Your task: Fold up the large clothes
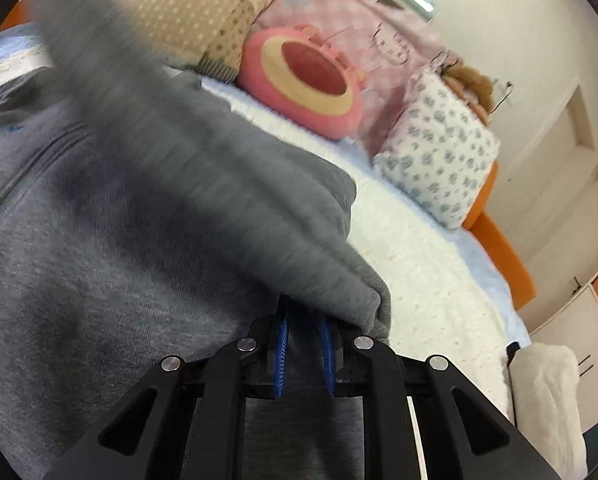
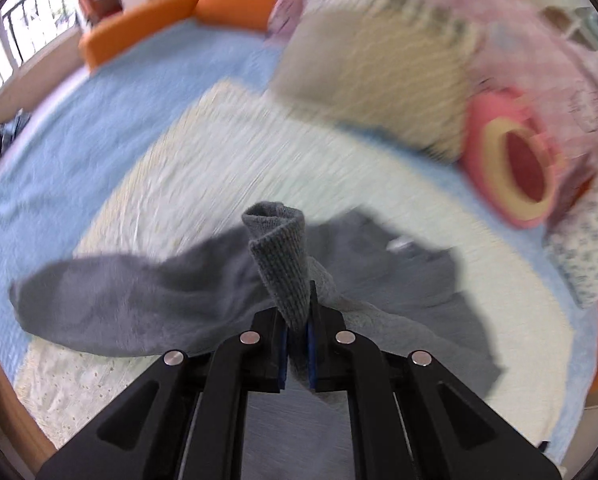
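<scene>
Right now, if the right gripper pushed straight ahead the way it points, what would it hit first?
Beyond the ribbed cuff pinched in the right gripper, probably the grey sweatshirt spread on the cream blanket; blur leaves depth unclear.

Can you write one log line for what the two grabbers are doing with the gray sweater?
left gripper: shut on gray sweater | right gripper: shut on ribbed cuff | bed: sweater partly spread
</scene>
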